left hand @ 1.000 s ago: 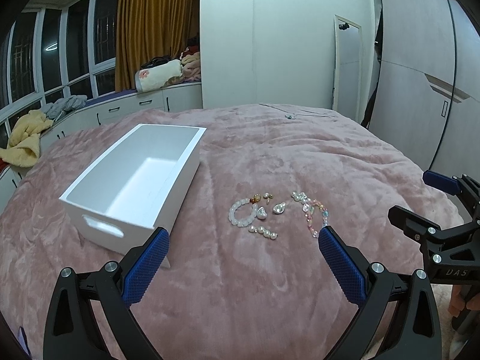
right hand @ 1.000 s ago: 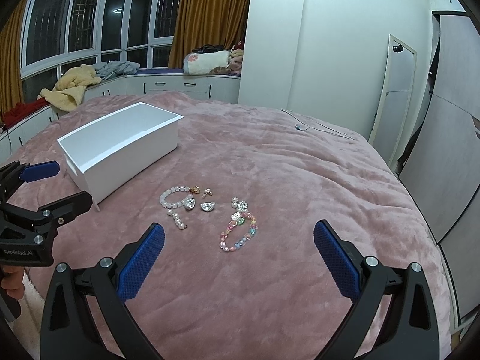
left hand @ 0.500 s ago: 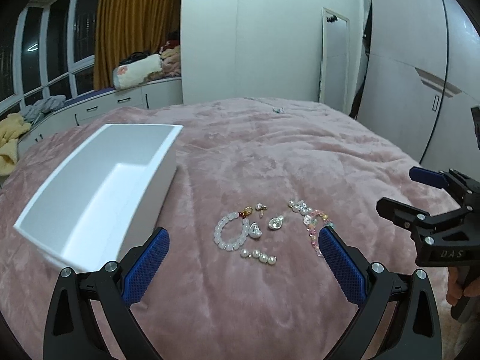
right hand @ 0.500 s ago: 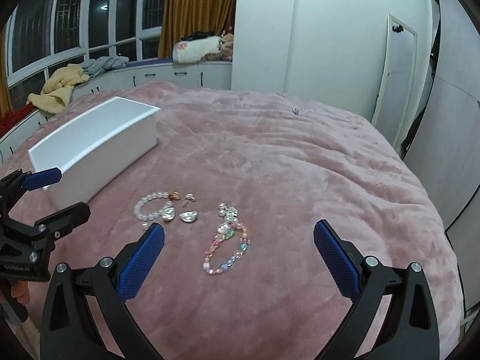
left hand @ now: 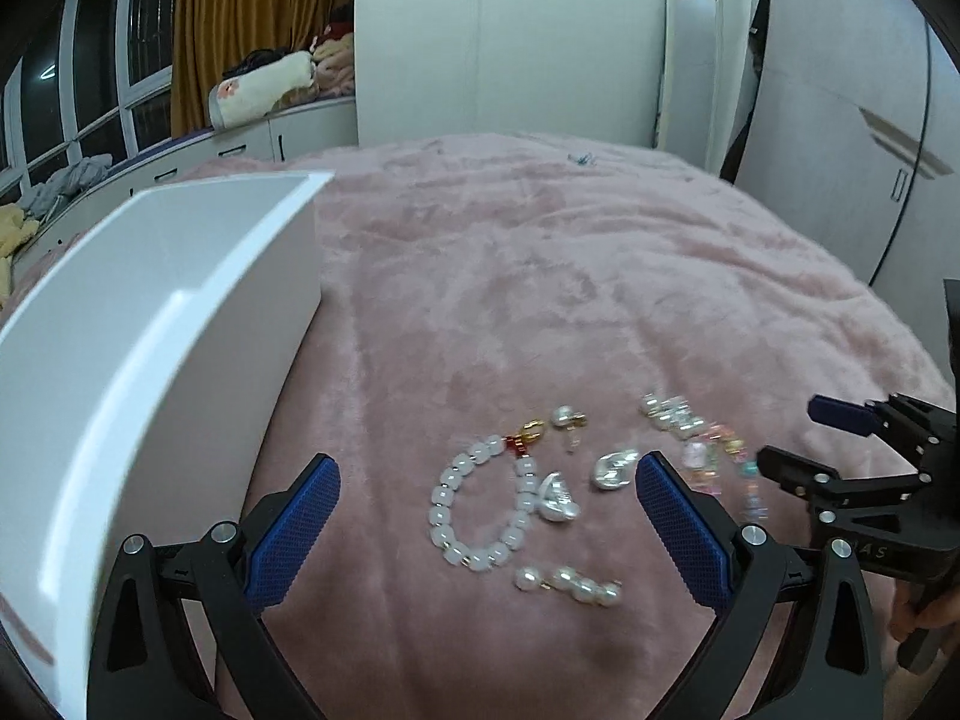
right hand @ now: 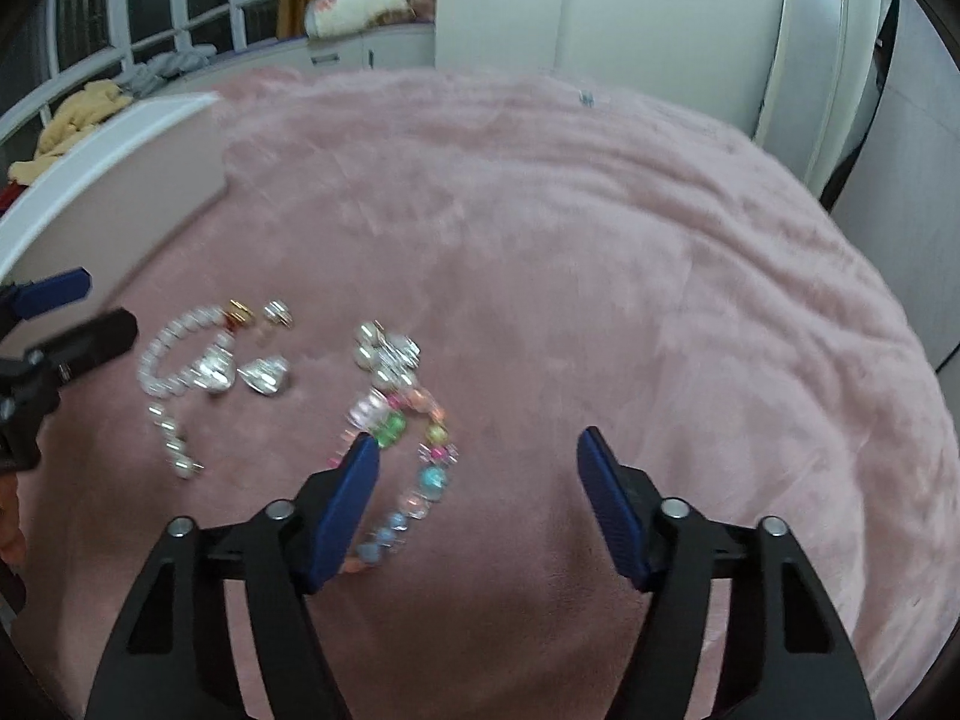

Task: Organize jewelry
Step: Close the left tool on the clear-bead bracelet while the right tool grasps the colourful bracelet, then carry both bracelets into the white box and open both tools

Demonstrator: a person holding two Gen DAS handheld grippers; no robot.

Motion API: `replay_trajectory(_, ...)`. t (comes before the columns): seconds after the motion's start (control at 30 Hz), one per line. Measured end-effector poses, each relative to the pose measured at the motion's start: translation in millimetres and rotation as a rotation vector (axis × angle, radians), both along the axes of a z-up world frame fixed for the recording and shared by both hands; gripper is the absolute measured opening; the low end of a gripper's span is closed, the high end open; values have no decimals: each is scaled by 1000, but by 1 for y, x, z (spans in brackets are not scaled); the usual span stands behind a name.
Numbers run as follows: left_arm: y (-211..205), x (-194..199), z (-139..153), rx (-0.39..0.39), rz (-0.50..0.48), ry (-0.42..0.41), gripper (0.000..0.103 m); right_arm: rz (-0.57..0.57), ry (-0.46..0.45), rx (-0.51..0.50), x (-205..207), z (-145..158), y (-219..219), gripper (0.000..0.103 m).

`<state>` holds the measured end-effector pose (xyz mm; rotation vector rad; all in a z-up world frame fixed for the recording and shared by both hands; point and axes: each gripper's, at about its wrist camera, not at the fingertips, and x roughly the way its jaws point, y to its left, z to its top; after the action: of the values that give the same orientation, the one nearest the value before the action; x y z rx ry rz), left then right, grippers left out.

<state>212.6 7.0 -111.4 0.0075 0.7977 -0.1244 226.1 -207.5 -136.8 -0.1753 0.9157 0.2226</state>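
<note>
The jewelry lies loose on the pink blanket (left hand: 540, 276) that covers the bed, just to the right of a white box (left hand: 180, 324) with an open top. None of the pieces is in the box.

In the left wrist view, the left gripper (left hand: 486, 510) hangs low over the pieces with its jaws spread wide and holding nothing. Between its blue pads sits a white bead bracelet (left hand: 480, 510) with a gold and red charm at its top. A silvery shell-shaped earring (left hand: 557, 498) touches the bracelet's right side, and a second one (left hand: 613, 468) lies just beside the right pad. A small pearl stud (left hand: 567, 418) rests above them, and a short pearl drop earring (left hand: 570, 583) lies below the bracelet.

In the right wrist view, the right gripper (right hand: 477, 486) also stands with its jaws apart and empty. A multicolored bead bracelet (right hand: 414, 450) lies by its left pad, partly hidden behind that pad, so contact cannot be judged. A cluster of pearls (right hand: 384, 348) sits at the bracelet's far end. Both views are somewhat blurred.
</note>
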Motion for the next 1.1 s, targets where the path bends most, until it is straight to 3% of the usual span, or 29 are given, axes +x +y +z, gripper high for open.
replay_trajectory(0.07,2,8,-11,2,1,21,98,-18,35,-4,6,-11,-4,58)
replay_trajectory(0.13,1,14,-19,12,0,41,92,-25,57,9,10,-17,-8,58)
replay_trajectory(0.2,3,22,-31,12,2,78,79,-20,63,20,12,-21,-9,59)
replay_trajectory(0.37,13,32,-48,-8,38,117,69,5,77,3,13,-27,-5,53)
replay_trajectory(0.5,15,33,-51,-1,55,120,54,17,96,32,14,-28,-6,38)
replay_trajectory(0.63,17,28,-49,-14,67,119,37,36,104,60,13,-27,-4,14)
replay_trajectory(0.77,18,25,-46,-42,63,127,18,51,102,69,11,-26,-1,13)
replay_trajectory(0.93,13,18,-40,-93,14,138,15,41,94,116,6,-19,-6,12)
replay_trajectory(1.1,7,5,-15,-137,-19,98,15,37,44,159,-5,2,-11,12)
